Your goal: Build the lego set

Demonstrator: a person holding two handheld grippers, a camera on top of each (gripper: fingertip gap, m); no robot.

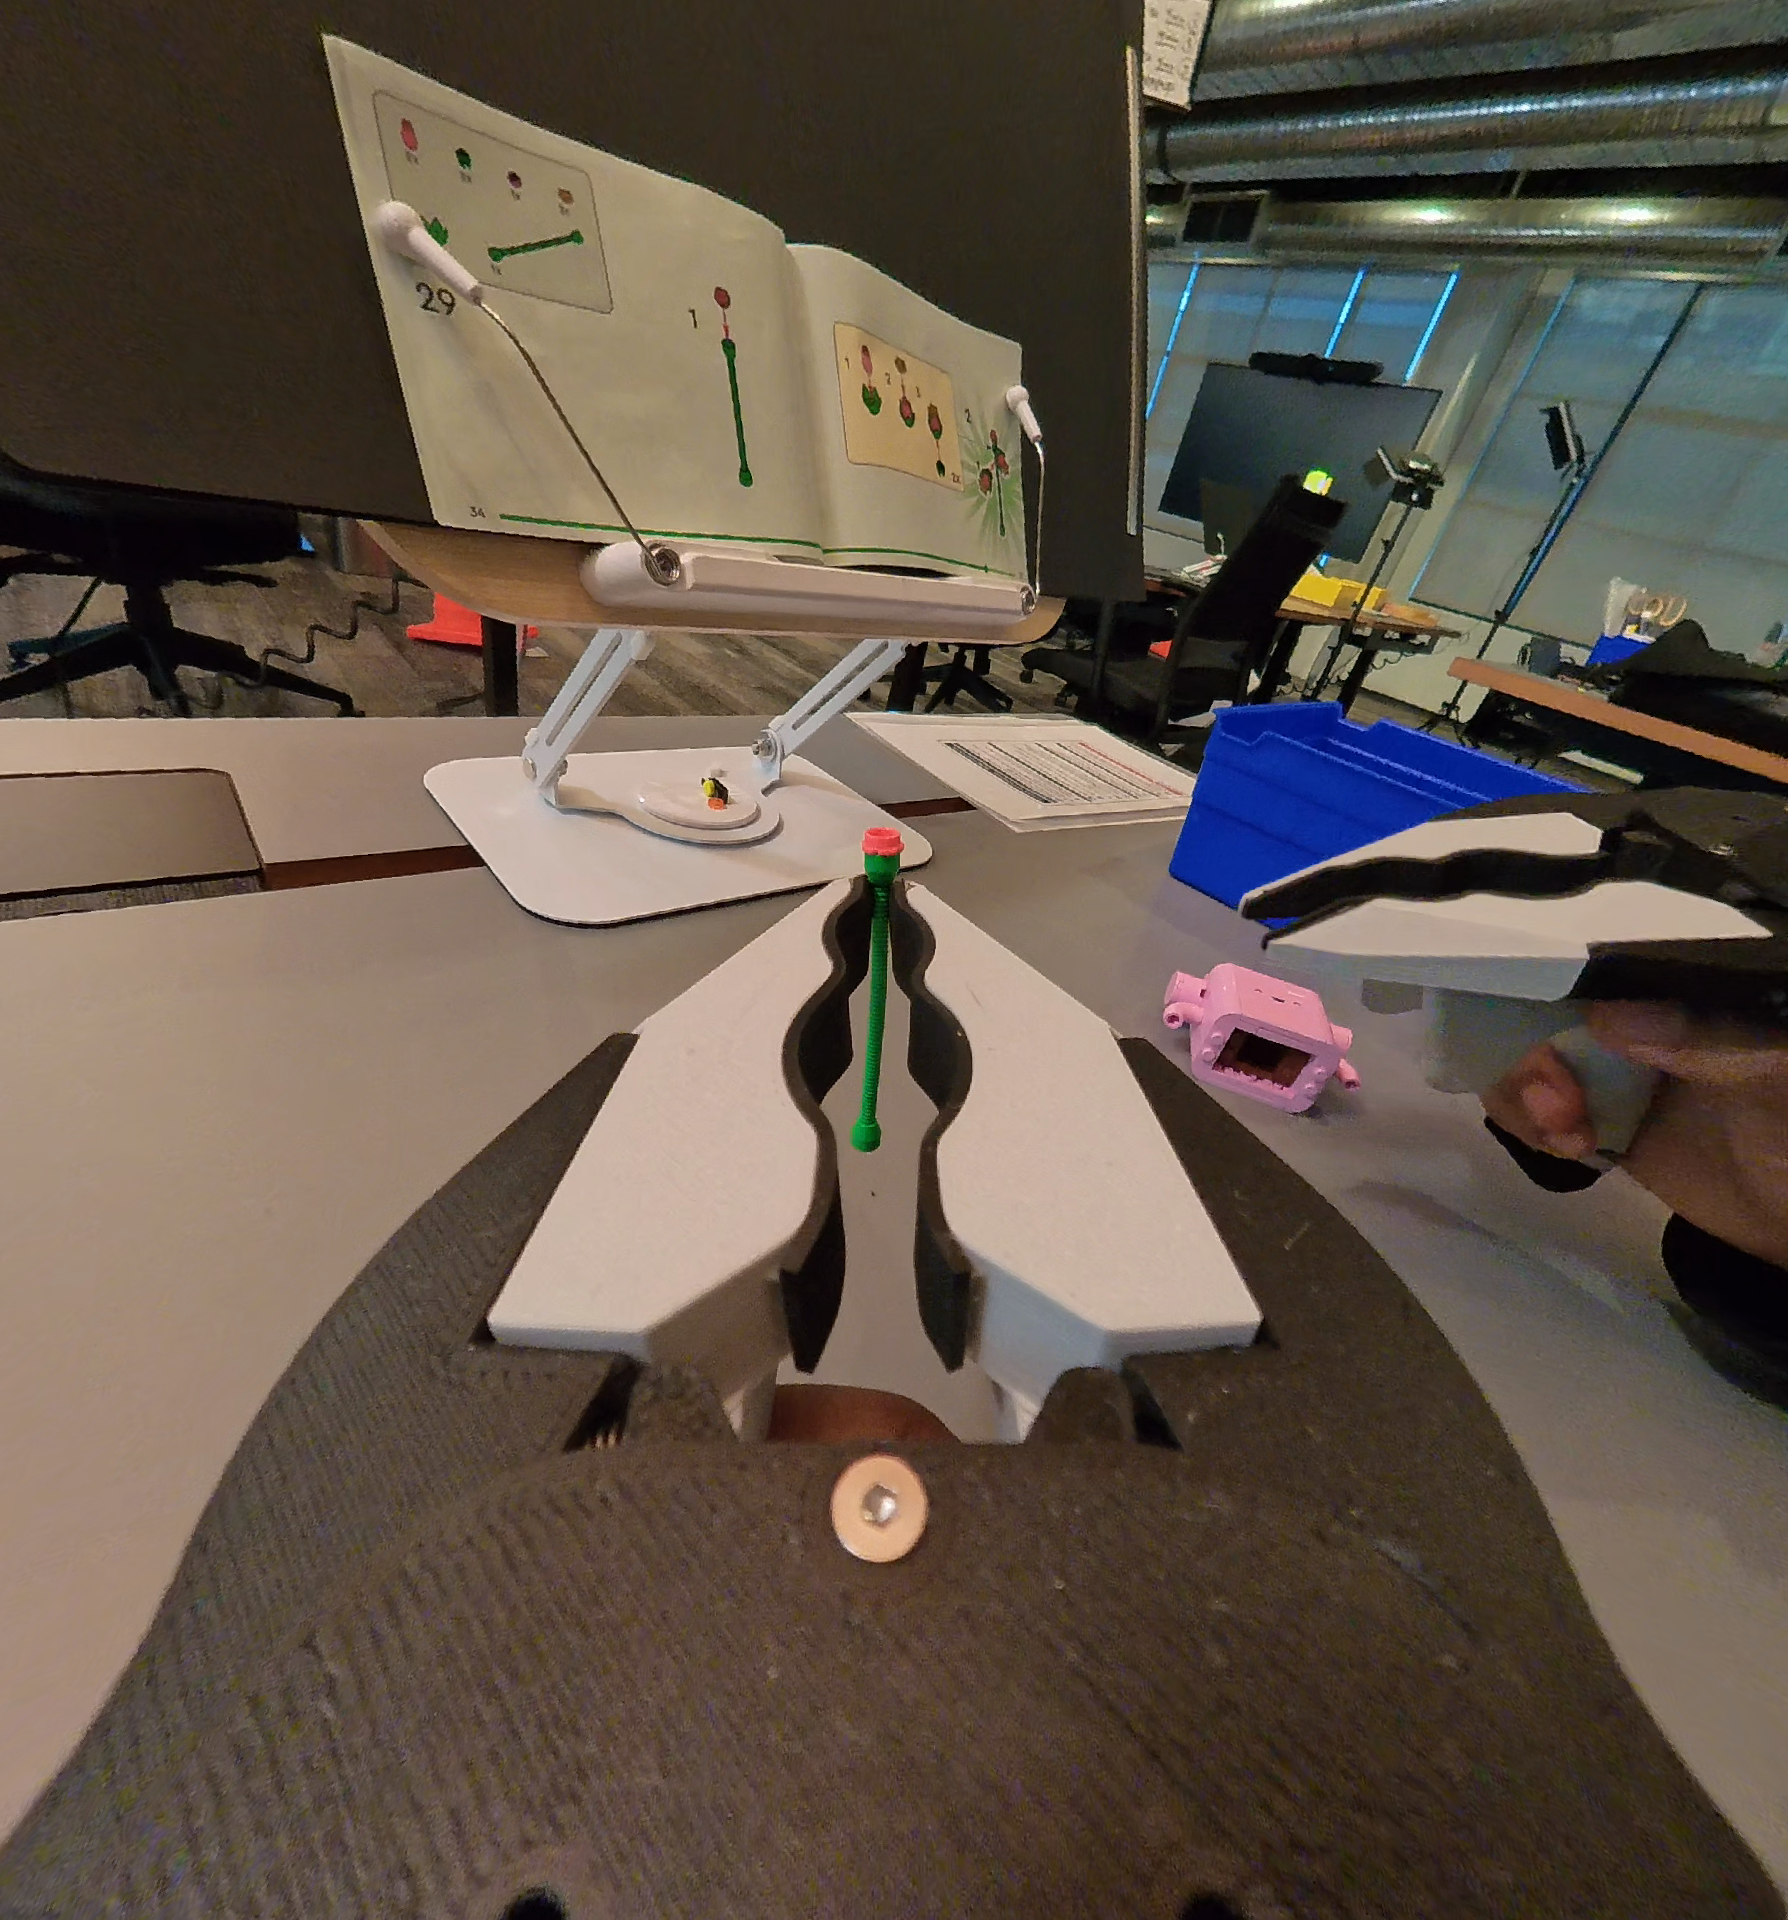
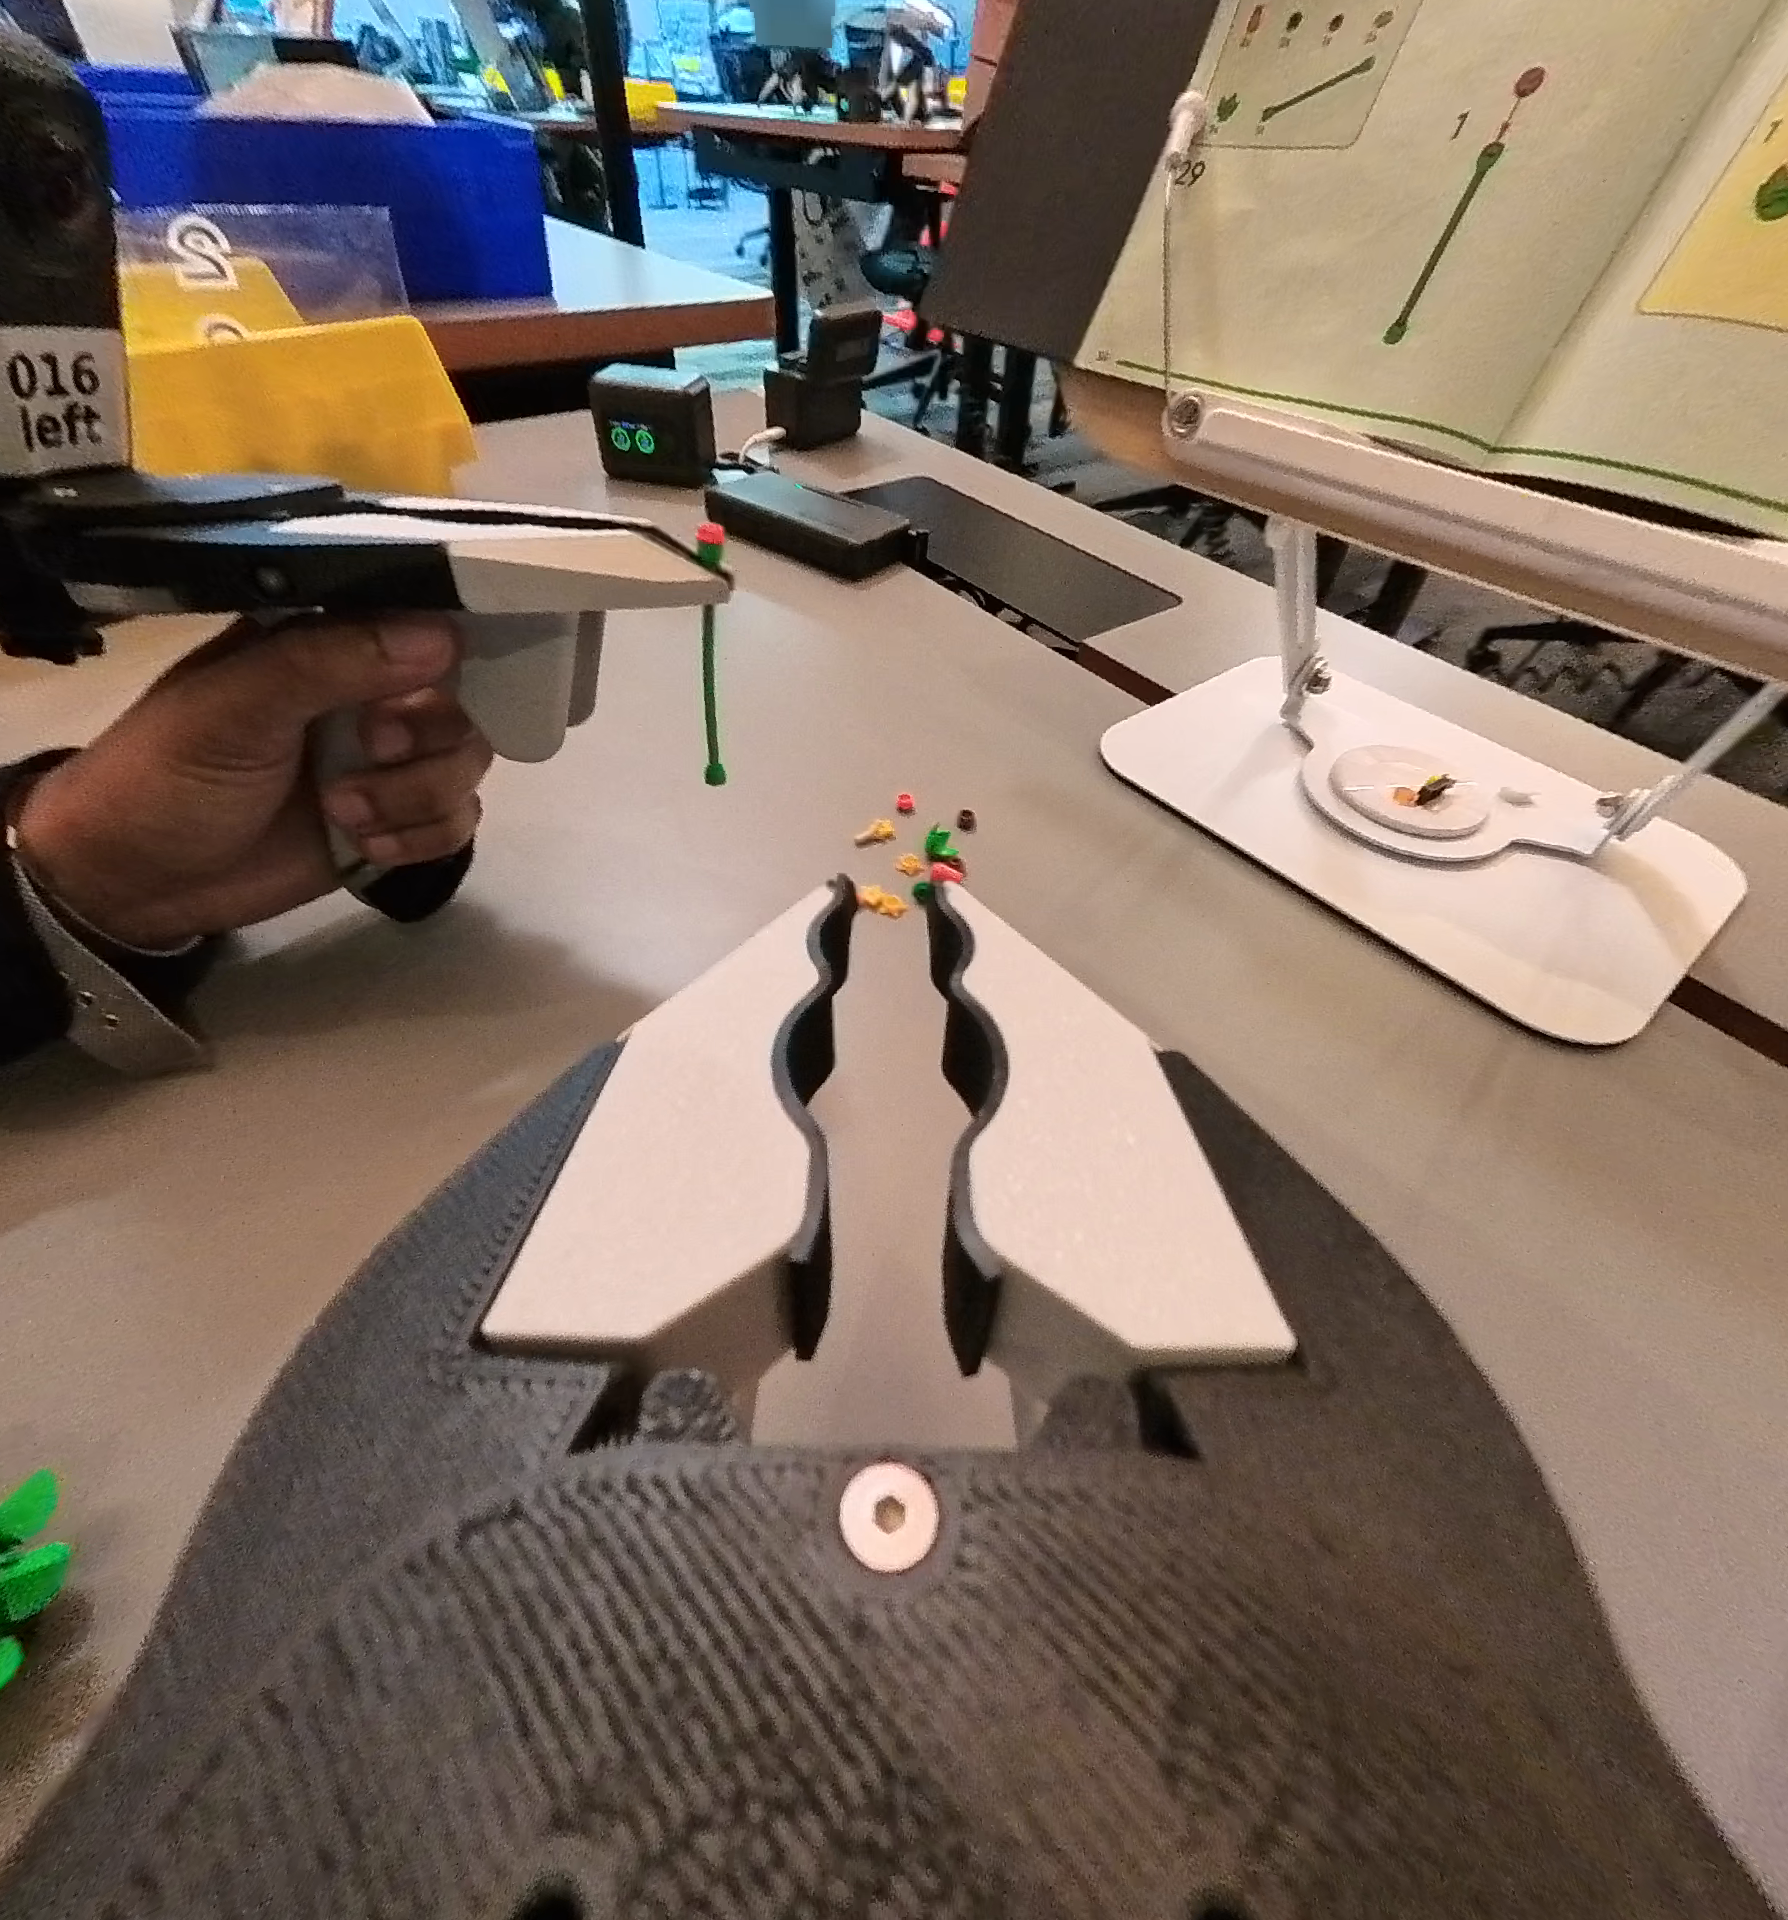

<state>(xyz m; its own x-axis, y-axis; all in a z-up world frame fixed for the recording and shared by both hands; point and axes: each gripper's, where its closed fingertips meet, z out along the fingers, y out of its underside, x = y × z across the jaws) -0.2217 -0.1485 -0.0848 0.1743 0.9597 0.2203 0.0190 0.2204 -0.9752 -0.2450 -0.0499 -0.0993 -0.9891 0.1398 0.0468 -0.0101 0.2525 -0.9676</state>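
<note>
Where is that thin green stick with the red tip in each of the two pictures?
Left wrist view: green stick at centre, pinched between the left gripper fingertips.
Right wrist view: upper left, hanging from that gripper above the table.
Shared landmark: white book stand.

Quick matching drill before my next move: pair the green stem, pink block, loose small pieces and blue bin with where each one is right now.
1. green stem
2. pink block
3. loose small pieces
4. blue bin

A. scattered on the table ahead of the right gripper
B. lying on the table under the right gripper
C. hanging from the left gripper
D. behind the pink block

Pairs: 1-C, 2-B, 3-A, 4-D
</note>
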